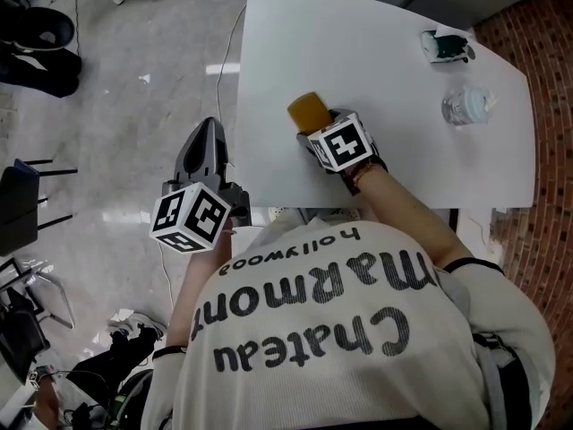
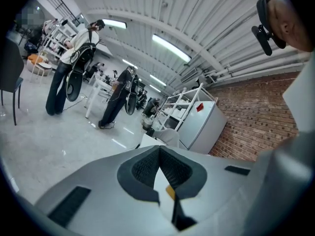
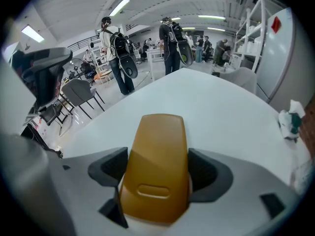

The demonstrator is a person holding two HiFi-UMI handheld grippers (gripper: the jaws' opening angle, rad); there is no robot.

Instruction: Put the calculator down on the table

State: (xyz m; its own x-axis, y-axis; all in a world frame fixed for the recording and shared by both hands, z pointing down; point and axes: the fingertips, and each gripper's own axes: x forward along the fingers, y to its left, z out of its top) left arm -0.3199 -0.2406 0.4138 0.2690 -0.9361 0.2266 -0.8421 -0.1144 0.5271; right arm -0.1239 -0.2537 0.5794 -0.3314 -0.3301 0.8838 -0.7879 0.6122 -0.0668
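Observation:
The calculator [image 1: 307, 112] shows its orange-brown back, with an oval recess near its lower end [image 3: 157, 136]. My right gripper [image 1: 315, 127] points steeply down over the near part of the white table [image 1: 385, 52]. Its dark pads [image 3: 112, 167] sit against both long sides of the calculator. Whether the calculator touches the tabletop I cannot tell. My left gripper [image 1: 208, 133] hangs off the table's left edge over the floor, nearly level. Its jaws [image 2: 159, 154] meet at the tips with nothing between them.
A crumpled white and green wrapper [image 1: 446, 47] and a clear plastic cup [image 1: 466, 107] lie at the table's far right. A brick wall [image 1: 551, 106] runs along the right side. Black chairs [image 1: 20, 206] stand on the floor at the left. People stand in the distance [image 3: 114, 53].

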